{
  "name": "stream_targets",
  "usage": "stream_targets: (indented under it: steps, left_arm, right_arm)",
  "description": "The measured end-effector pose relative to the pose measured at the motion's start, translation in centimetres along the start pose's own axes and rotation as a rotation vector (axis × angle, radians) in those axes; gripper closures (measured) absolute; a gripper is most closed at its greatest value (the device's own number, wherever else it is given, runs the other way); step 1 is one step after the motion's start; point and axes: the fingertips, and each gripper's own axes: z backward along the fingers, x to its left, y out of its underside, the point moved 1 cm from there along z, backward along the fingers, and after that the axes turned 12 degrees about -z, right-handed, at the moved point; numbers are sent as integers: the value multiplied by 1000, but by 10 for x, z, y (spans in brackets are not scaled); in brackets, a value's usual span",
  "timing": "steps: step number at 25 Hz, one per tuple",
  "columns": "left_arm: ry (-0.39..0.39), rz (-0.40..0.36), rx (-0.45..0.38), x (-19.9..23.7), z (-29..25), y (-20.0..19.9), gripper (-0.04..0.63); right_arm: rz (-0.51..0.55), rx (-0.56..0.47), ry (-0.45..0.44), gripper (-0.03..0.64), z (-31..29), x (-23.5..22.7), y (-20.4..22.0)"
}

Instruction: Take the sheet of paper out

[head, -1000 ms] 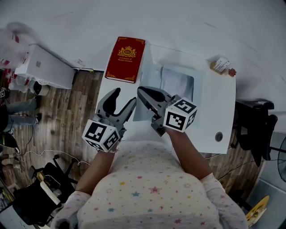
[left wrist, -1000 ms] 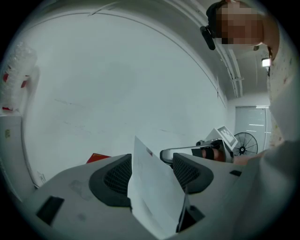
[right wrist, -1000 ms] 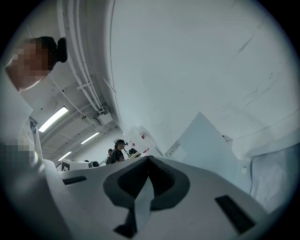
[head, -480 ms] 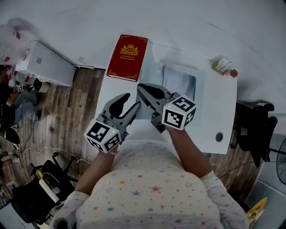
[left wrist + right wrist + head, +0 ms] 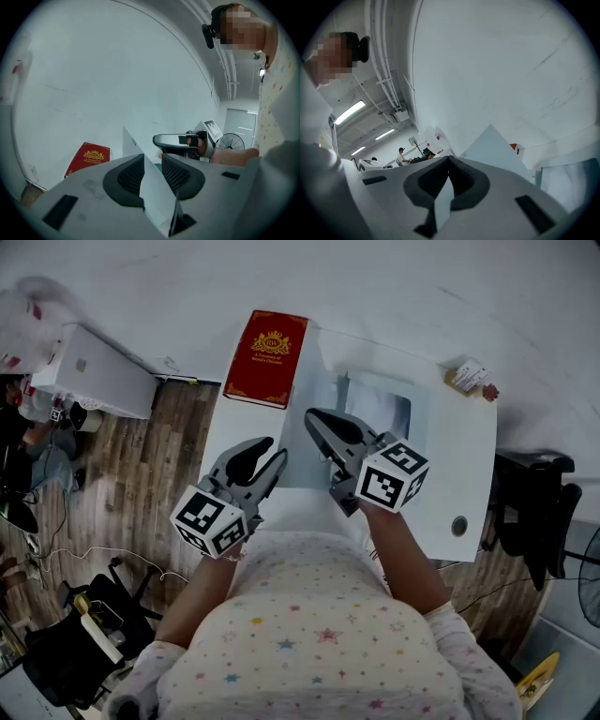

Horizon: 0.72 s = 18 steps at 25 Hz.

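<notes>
The white sheet of paper [image 5: 302, 465] is held up off the white table [image 5: 450, 474] between both grippers. My left gripper [image 5: 270, 454] is shut on its near-left edge; in the left gripper view the sheet [image 5: 159, 197] runs edge-on between the pads of the left gripper [image 5: 152, 173]. My right gripper [image 5: 316, 418] is shut on the sheet's right part, and in the right gripper view a strip of the sheet [image 5: 443, 201] sits in the closed right gripper [image 5: 449, 176]. A clear plastic sleeve [image 5: 380, 409] lies on the table just beyond.
A red book [image 5: 267, 357] lies at the table's far left corner. A small packet [image 5: 466, 378] sits at the far right corner and a round black grommet [image 5: 458, 526] near the right edge. A white cabinet [image 5: 94, 381] stands left, a black chair [image 5: 530, 512] right.
The left gripper has moved in to the sheet's edge and gone from open to shut on it. The right gripper, holding the sheet, has shifted slightly right.
</notes>
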Motion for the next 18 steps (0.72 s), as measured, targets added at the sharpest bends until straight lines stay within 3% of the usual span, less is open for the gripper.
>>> stream_targets:
  steps: [9, 18]
  left_arm:
    - [-80, 12, 37, 25, 16, 16, 531]
    - [-182, -88, 147, 48, 23, 35, 543]
  right_arm:
    - [-22, -47, 104, 617, 31, -37, -7]
    - [11, -19, 194, 617, 39, -62, 4]
